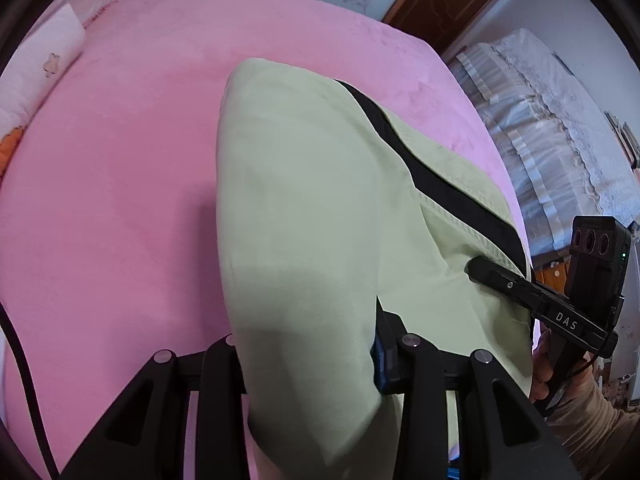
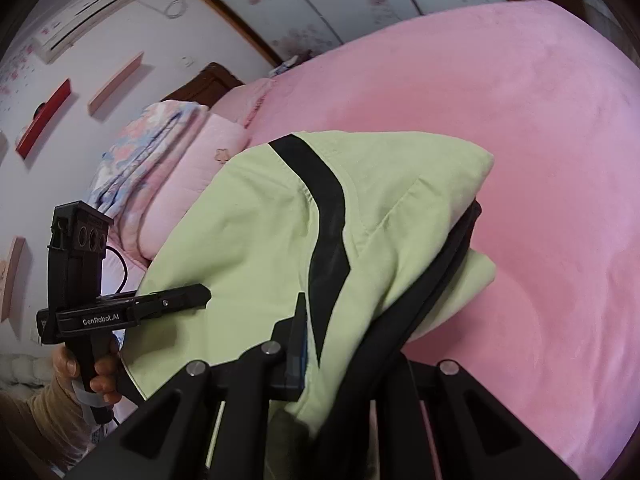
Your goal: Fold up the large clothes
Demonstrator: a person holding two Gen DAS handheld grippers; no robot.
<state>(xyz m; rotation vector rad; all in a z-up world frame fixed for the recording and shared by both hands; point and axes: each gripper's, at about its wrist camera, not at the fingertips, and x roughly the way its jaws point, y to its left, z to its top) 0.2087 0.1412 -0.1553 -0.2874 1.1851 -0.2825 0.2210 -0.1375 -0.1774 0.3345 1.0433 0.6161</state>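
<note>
Bare pink bedspread [image 1: 120, 200] around garment [image 1: 304, 208]; pillows [image 2: 168, 168] beside.

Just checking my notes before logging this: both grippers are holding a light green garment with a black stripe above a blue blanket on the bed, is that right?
Not quite: the blanket is pink, not blue, as both wrist views show. The rest holds: the left gripper and right gripper both hold the light green garment with the black stripe above the bed.

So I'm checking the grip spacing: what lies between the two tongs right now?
Only the pale green garment spans from the left tongs to the right tongs, each clamped on it; no bare bed between. Both wrist views show it.
</note>
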